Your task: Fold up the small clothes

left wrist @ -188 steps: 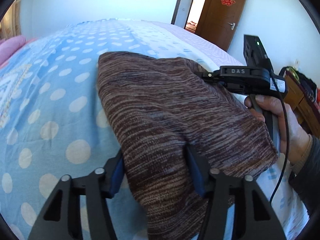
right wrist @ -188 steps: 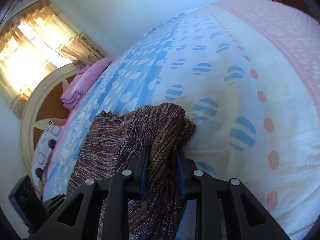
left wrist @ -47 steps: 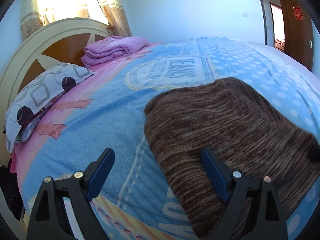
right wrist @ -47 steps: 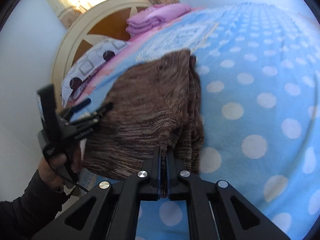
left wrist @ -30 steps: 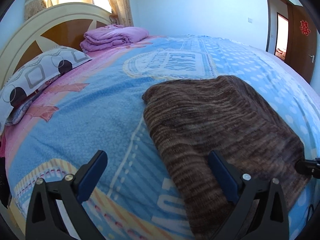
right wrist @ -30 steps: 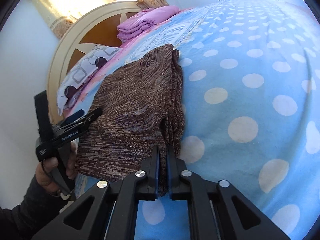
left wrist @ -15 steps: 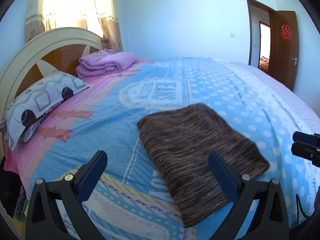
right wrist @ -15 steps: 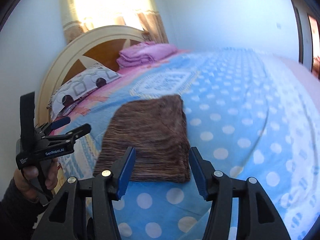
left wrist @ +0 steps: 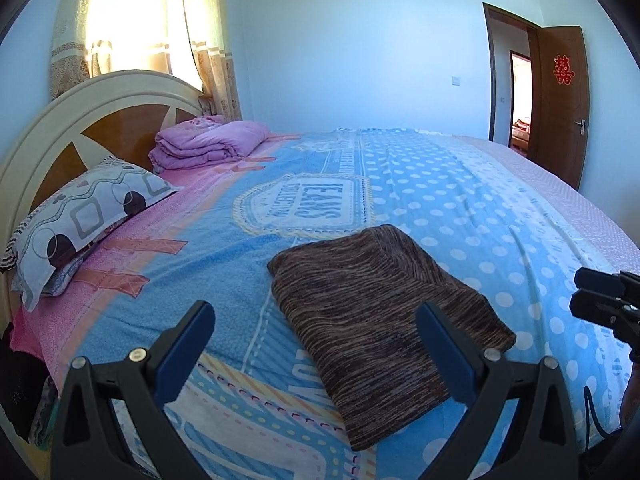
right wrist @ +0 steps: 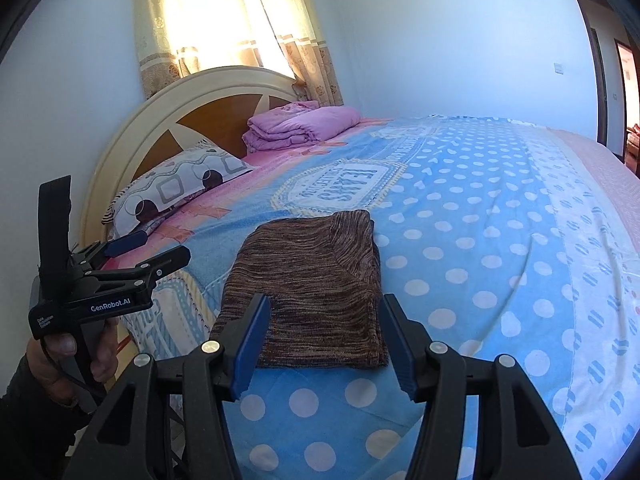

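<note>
A brown knit garment lies folded flat as a rectangle on the blue dotted bed cover; in the right wrist view the garment sits just beyond my fingers. My left gripper hangs above and short of it, jaws wide open and holding nothing. My right gripper is open too, clear of the cloth, with nothing between its blue pads. Each gripper shows in the other's view: the left gripper in a hand at the left, the right gripper at the right edge.
A patterned pillow and a folded pink quilt lie by the curved headboard. A bright curtained window is behind it. An open brown door stands at the far right. The bed's near edge is just below the garment.
The right gripper let go of the garment's edge and opened. Both grippers drew back and rose, so the garment now looks smaller and lies free on the bed.
</note>
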